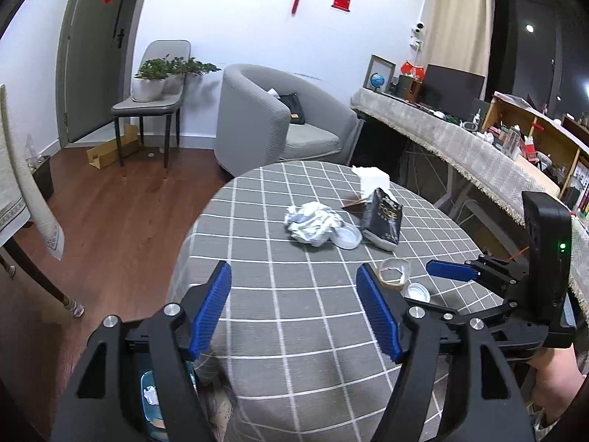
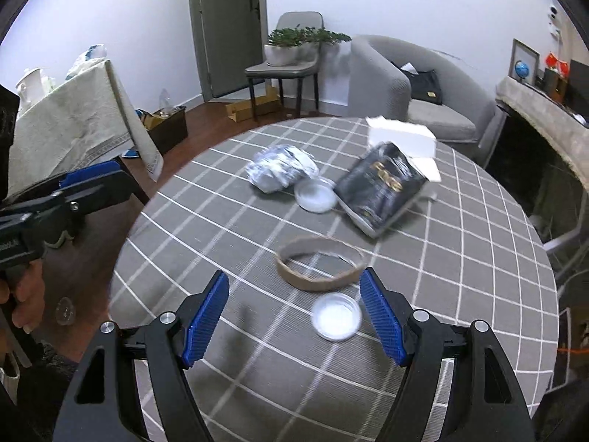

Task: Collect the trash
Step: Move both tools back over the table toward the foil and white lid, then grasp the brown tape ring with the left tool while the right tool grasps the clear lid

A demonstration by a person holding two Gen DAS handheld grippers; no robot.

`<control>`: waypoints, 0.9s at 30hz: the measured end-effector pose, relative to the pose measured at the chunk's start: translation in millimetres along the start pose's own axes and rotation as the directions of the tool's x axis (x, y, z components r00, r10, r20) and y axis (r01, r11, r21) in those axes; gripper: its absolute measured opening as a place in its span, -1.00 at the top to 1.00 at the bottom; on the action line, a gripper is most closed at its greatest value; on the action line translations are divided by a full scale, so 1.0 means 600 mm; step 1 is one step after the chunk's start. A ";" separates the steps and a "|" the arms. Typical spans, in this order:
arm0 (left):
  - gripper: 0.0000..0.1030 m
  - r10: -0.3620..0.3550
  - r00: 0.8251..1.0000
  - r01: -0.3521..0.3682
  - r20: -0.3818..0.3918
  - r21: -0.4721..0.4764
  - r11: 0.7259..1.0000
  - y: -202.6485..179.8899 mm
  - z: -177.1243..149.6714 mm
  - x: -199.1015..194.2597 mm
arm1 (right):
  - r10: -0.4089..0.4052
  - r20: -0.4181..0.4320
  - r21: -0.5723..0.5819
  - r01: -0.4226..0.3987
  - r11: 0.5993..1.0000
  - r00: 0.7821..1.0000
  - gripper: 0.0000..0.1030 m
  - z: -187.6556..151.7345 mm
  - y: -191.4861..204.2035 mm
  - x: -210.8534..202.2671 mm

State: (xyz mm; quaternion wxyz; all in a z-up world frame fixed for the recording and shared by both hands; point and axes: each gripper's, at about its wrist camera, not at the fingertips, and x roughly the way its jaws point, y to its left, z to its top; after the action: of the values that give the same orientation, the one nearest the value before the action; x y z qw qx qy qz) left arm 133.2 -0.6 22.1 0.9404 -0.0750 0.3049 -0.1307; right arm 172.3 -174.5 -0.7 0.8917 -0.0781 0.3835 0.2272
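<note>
On the round table with the grey checked cloth (image 2: 460,258) lie a crumpled silvery wrapper (image 2: 279,169) (image 1: 313,223), a clear lid (image 2: 316,195), a black packet (image 2: 383,188) (image 1: 383,221), white tissue (image 2: 401,136), a brown tape ring (image 2: 320,265) (image 1: 394,272) and a small clear cap (image 2: 335,318) (image 1: 418,291). My right gripper (image 2: 294,313) hovers open over the near side; the cap lies below it beside the right pad, untouched. My left gripper (image 1: 294,305) is open and empty above the table's near left edge.
A teal bin (image 1: 151,394) with some trash shows below the table edge at lower left. A grey armchair (image 1: 279,118), a chair with potted plants (image 1: 151,84), a cloth-covered desk (image 1: 460,136) and a second draped table (image 2: 73,118) surround the round table.
</note>
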 end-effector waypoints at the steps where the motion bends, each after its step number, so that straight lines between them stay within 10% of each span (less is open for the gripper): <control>1: -0.43 -0.002 1.000 0.002 -0.004 0.003 1.000 -0.005 -0.001 0.004 | 0.001 -0.005 0.003 -0.001 1.000 1.000 -0.40 -0.002 -0.005 0.001; 20: -0.56 -0.082 0.994 0.087 -0.074 0.076 0.993 -0.081 -0.017 0.075 | -0.034 -0.060 0.009 0.035 0.999 0.998 0.41 -0.028 -0.040 0.016; 27: -0.58 -0.088 0.989 0.102 -0.120 0.111 0.989 -0.114 -0.024 0.095 | -0.035 -0.034 0.082 0.038 0.996 0.999 0.41 -0.029 -0.092 -0.006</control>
State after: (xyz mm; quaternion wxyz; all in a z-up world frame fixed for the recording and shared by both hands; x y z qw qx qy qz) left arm 155.4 -83.6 -5.6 0.9167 -0.0268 0.3466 -0.1971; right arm 184.3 -229.8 -12.0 0.8918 -0.0519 0.4056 0.1934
